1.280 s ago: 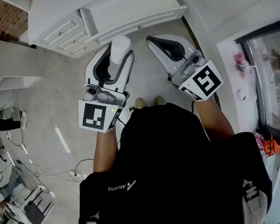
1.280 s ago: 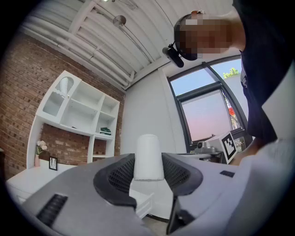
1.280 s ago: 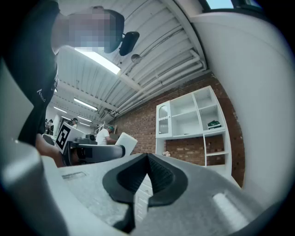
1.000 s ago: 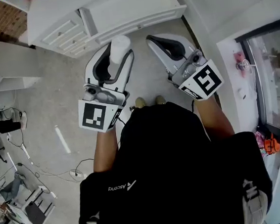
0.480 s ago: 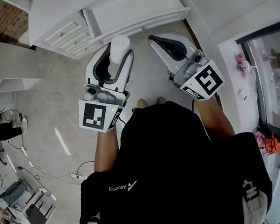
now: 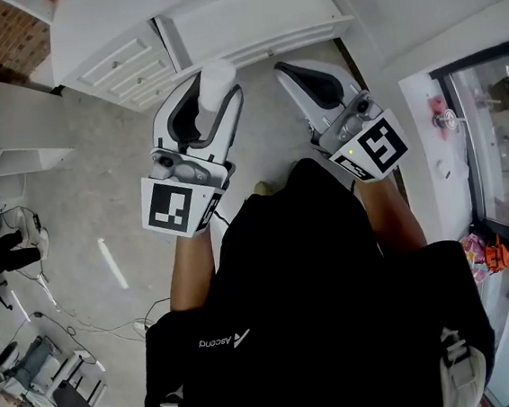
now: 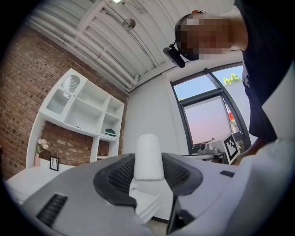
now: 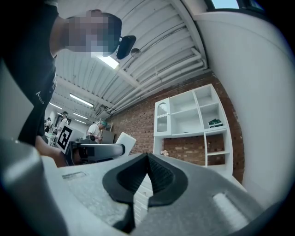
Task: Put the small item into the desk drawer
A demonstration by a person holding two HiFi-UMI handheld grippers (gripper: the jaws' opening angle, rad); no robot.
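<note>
The small item (image 6: 215, 82) is a white, round-topped cylinder. My left gripper (image 6: 214, 96) is shut on it, and its top sticks out past the fingertips. In the left gripper view the item (image 7: 149, 156) stands upright between the black pads of the left gripper (image 7: 148, 174). My right gripper (image 6: 291, 69) is held beside it, shut and empty; its pads meet in the right gripper view (image 8: 147, 160). Both grippers hang above the floor just short of the white desk (image 6: 216, 12), whose drawer fronts (image 6: 122, 65) are closed.
A white cabinet (image 6: 20, 123) stands at the left, and cables (image 6: 113, 321) lie on the concrete floor. A window (image 6: 500, 127) and white sill run along the right. A white shelf unit (image 7: 87, 110) stands against a brick wall. People (image 8: 99, 129) are far off.
The desk has slid a little lower and nearer in the head view as the person stepped forward. Both grippers keep their pose, and the left one still holds the item.
</note>
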